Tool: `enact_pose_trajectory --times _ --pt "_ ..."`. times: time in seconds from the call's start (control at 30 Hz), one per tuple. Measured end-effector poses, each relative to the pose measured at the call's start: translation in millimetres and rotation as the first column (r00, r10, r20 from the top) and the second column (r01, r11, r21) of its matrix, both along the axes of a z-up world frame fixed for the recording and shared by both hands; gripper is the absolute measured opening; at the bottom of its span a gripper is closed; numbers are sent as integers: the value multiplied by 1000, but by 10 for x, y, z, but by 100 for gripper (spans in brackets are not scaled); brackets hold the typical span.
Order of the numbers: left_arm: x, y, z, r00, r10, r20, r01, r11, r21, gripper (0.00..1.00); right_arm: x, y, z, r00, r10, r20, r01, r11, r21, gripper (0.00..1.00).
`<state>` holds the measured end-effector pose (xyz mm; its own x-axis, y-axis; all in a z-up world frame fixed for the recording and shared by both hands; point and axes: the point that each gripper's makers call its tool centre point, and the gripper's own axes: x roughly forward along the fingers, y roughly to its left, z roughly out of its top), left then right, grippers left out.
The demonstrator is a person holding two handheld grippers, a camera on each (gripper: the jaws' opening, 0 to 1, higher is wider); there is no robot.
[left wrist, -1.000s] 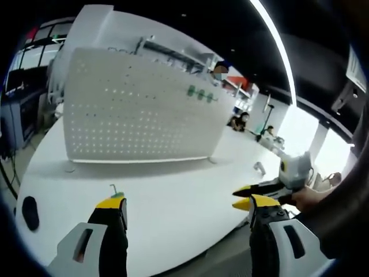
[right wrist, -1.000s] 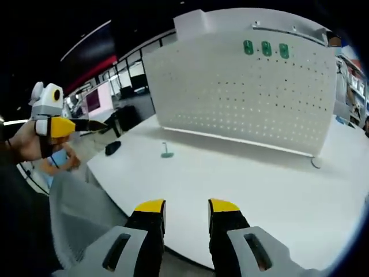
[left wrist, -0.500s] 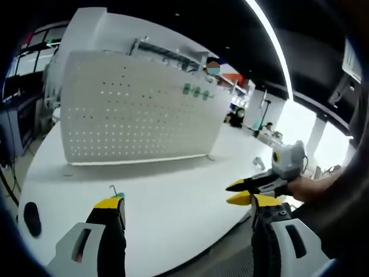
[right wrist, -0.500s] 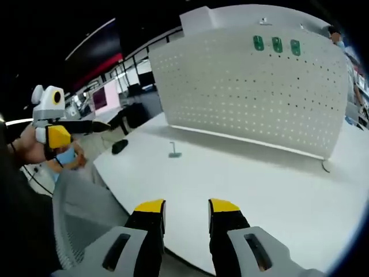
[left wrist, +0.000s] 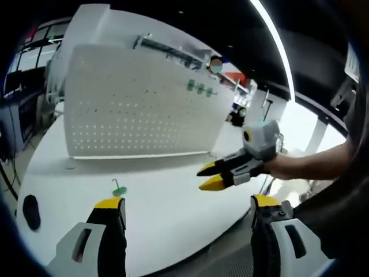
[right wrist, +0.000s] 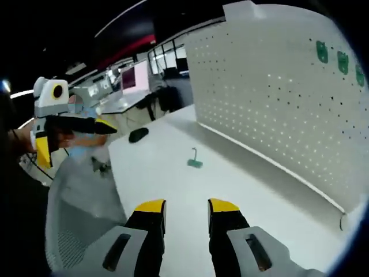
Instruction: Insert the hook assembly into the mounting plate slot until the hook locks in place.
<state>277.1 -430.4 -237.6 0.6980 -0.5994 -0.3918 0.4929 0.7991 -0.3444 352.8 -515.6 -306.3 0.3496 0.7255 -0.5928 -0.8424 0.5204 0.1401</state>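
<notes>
A small green hook assembly (left wrist: 119, 189) (right wrist: 195, 161) with a thin metal hook stands on the white table (left wrist: 173, 202), in front of the white perforated mounting plate (left wrist: 132, 107) (right wrist: 277, 109). Three green pieces (left wrist: 199, 89) (right wrist: 341, 57) sit high on the plate. My left gripper (left wrist: 184, 209) is wide open over the table's near edge, the hook just beyond its left jaw; it is also at the left of the right gripper view as the left gripper (right wrist: 69, 130). My right gripper (right wrist: 186, 208) is open, narrow gap, nothing held, above the table; it reaches in as the right gripper (left wrist: 213, 175).
A black computer mouse (left wrist: 30, 212) (right wrist: 138, 134) lies near the table's left end. A mesh chair back (right wrist: 81, 219) stands below the table edge. Desks, monitors and seated people fill the room behind the plate. A hand and sleeve (left wrist: 311, 164) hold the right gripper.
The right gripper has swung left and forward over the table, toward the hook assembly. The hook, plate and left gripper stay where they were.
</notes>
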Motion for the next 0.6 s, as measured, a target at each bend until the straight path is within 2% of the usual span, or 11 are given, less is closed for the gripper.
enact_pose_trajectory --times 0.13,0.27,0.6 --pt "6 56 -40 1000 11 -13 -11 1000 0 91 80 215 -134 998 65 -15 -66 998 -23 28" --pt "9 104 -90 1000 13 -28 -13 1000 4 91 167 384 -223 995 94 -36 -95 995 -29 28" --pt "50 191 -77 999 18 -51 -18 1000 -9 91 371 823 -281 984 170 -43 -172 984 -46 28"
